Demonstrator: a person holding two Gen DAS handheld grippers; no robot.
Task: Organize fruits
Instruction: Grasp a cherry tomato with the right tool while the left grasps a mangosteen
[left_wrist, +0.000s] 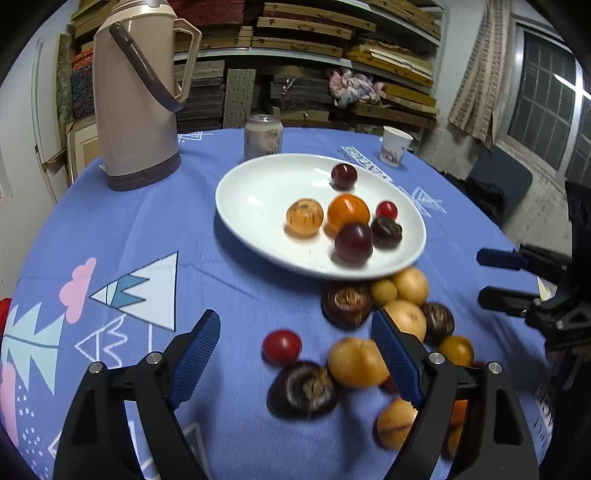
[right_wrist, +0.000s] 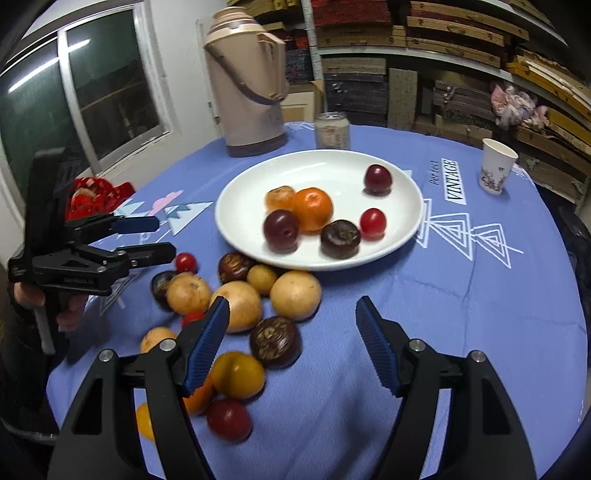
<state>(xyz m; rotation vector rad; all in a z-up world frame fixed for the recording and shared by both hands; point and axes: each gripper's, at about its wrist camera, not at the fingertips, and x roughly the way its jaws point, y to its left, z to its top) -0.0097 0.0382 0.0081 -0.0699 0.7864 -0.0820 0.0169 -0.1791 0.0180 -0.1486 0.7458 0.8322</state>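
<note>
A white plate (left_wrist: 258, 192) (right_wrist: 332, 166) on the blue tablecloth holds several fruits: an orange (left_wrist: 348, 213) (right_wrist: 313, 208), dark plums (left_wrist: 353, 242) (right_wrist: 281, 229) and a red tomato (left_wrist: 386, 209) (right_wrist: 372, 222). Several loose fruits lie in front of the plate: yellow ones (left_wrist: 355, 363) (right_wrist: 295, 293), dark brown ones (left_wrist: 303, 389) (right_wrist: 275, 341) and a red tomato (left_wrist: 282, 346) (right_wrist: 185, 261). My left gripper (left_wrist: 295, 354) (right_wrist: 155, 236) is open and empty above the loose fruits. My right gripper (right_wrist: 291, 339) (left_wrist: 484, 275) is open and empty, also over the pile.
A beige thermos (left_wrist: 135, 96) (right_wrist: 247, 81), a drink can (left_wrist: 263, 137) (right_wrist: 332, 130) and a paper cup (left_wrist: 394, 146) (right_wrist: 496, 166) stand behind the plate. A red item (right_wrist: 92, 197) lies at the left table edge. Shelves of boards fill the background.
</note>
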